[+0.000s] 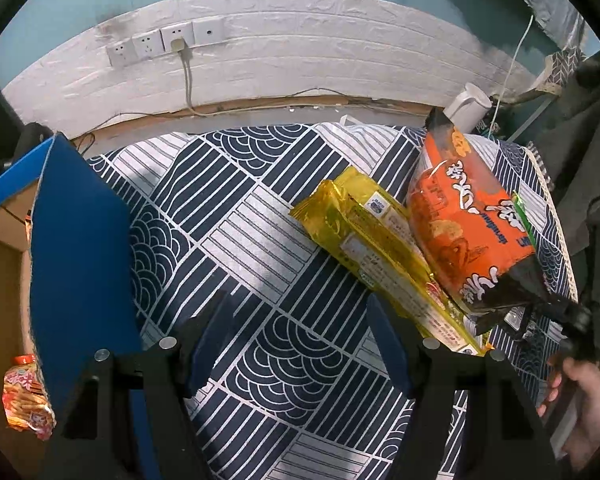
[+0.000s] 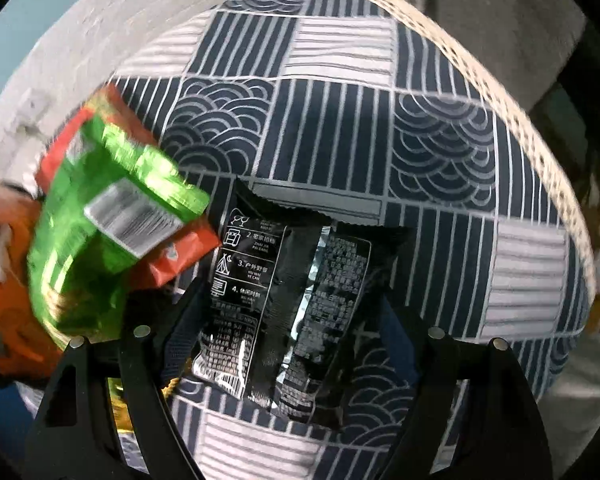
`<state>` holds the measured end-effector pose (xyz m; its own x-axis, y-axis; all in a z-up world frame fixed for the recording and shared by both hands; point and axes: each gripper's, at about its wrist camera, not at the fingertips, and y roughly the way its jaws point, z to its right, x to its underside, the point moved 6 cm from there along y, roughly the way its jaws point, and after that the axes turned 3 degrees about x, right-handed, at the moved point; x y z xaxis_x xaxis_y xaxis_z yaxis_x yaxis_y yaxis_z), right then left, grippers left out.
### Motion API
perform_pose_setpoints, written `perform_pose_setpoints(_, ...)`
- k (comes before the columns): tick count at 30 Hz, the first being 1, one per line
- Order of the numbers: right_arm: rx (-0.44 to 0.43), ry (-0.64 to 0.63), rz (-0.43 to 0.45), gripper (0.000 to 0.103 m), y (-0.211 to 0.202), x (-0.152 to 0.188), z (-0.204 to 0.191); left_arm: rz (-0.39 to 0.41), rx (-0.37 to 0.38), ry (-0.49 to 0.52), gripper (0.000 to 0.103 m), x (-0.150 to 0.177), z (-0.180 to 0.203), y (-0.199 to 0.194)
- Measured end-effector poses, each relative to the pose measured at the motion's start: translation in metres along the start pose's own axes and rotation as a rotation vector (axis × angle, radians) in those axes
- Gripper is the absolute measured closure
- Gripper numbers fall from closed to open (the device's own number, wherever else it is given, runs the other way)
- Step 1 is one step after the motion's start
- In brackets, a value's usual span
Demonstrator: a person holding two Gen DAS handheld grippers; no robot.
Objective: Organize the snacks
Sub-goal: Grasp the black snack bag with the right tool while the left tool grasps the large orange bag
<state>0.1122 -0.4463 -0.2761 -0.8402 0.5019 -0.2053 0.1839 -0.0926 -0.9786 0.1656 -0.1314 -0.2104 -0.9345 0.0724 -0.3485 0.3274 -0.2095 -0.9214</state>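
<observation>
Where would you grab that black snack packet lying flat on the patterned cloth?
Across its middle, coming straight down from above: the black snack packet lies flat, back side up, on the tablecloth, its two long edges free. The right tongs already straddle it, open.

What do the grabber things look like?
Both are black plastic frames with round silver bolts. The left gripper has flat blue fingers; the right gripper has black ribbed ones. No sleeve shows beside the hand.

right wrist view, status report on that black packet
Right gripper open, straddling the black packet on the cloth. Left gripper open, nothing between its fingers. Green packet beside the left finger, crowding it.
</observation>
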Motion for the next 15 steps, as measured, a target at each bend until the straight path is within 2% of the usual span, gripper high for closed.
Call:
perform_pose_setpoints(4, 0.055, -0.119, 0.009, 0.025, 0.001, 0.006, -0.008, -0.012, 0.005, -0.008, 0.032, 0.000, 0.000, 0.004)
perform_pose_setpoints(8, 0.065, -0.195, 0.031, 0.044, -0.004, 0.011, -0.010, -0.017, 0.015, -0.007, 0.032, 0.000, 0.004, 0.005)
perform_pose_setpoints(15, 0.031, -0.226, 0.052, 0.044, -0.018, 0.022, 0.011, -0.016, 0.027, 0.012, 0.032, 0.002, 0.017, 0.000)
